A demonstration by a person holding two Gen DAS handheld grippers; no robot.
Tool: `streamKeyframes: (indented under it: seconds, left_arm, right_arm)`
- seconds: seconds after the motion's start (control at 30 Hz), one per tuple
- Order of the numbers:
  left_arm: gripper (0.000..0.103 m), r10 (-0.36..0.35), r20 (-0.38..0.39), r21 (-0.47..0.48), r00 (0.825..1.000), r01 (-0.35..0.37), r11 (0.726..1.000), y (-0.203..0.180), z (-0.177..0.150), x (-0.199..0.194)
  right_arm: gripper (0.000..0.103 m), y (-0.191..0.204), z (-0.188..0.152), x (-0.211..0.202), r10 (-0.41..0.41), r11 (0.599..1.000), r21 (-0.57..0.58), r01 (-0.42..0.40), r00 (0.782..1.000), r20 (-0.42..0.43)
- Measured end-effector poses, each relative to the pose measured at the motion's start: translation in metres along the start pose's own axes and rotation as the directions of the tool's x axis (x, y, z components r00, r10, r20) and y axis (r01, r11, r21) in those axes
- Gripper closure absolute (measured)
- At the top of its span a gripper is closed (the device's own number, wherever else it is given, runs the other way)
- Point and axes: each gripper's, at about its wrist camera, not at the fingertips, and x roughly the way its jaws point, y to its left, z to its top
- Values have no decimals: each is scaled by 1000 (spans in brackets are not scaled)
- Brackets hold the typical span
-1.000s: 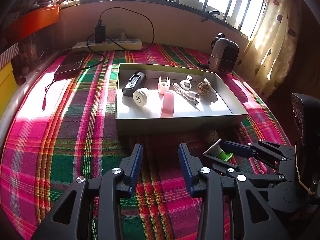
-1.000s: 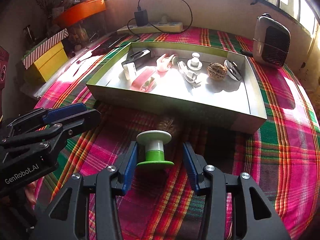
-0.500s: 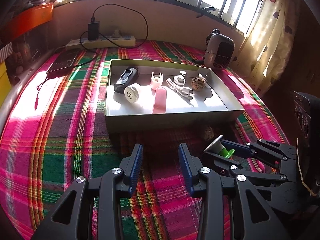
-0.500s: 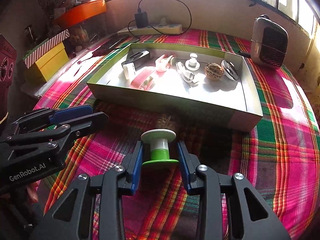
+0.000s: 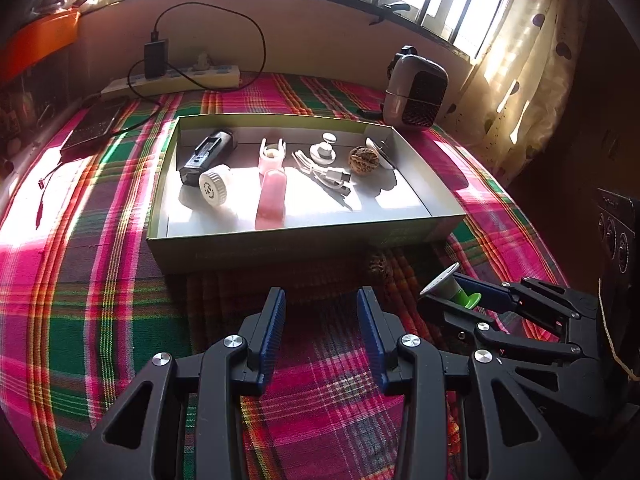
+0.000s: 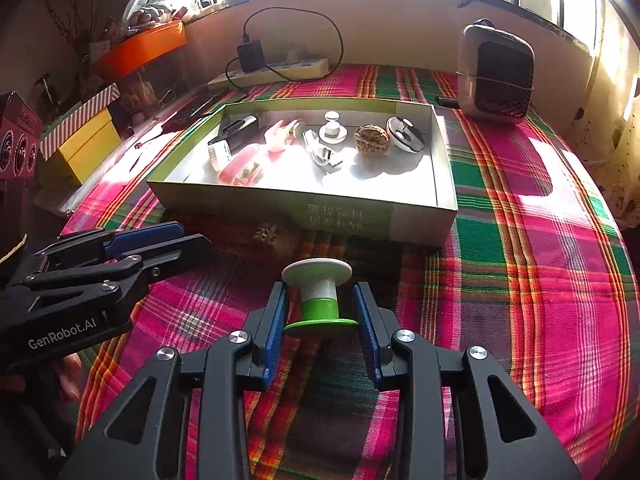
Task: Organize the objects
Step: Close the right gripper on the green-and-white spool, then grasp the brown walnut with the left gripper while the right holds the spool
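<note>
A spool (image 6: 318,274) with a white top and a green base stands upright between the blue pads of my right gripper (image 6: 320,308), which is shut on the green flange. In the left wrist view the same spool (image 5: 450,286) shows at the right, tilted in the right gripper's fingers. My left gripper (image 5: 320,304) is open over the plaid cloth with nothing between its pads; it also shows as the left gripper (image 6: 192,234) in the right wrist view. Ahead lies an open cardboard box (image 6: 280,200) holding several small items, among them a walnut (image 6: 371,140). A second walnut (image 6: 272,236) lies on the cloth before the box.
A small heater (image 6: 496,76) stands at the back right. A power strip (image 5: 176,80) with a charger lies along the far wall, a dark phone (image 5: 92,128) to its left. A yellow box (image 6: 84,140) and an orange tray (image 6: 140,48) sit off the bed's left side.
The right gripper's jaws have closed in onto the spool. Both grippers have drifted a little, and the left wrist view now sees the box more from the left.
</note>
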Motion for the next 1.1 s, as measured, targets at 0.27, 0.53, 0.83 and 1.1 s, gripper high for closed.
streamKeyframes:
  seconds: [0.27, 0.53, 0.83, 1.1]
  left_arm:
    - [67, -13, -20, 28, 1000, 13, 1000, -19, 6, 18]
    - [67, 27, -19, 74, 999, -26, 997, -33, 14, 29]
    - [67, 55, -33, 89, 998, -52, 995, -39, 17, 39]
    - [67, 67, -31, 83, 997, -64, 994, -41, 18, 41]
  right_arm:
    - [68, -22, -3, -7, -23, 999, 40, 23, 1000, 11]
    - [68, -37, -5, -10, -30, 998, 63, 29, 999, 15]
    - [68, -43, -3, -9, -25, 997, 68, 24, 1000, 16]
    - [68, -48, -4, -8, -22, 997, 71, 21, 1000, 13]
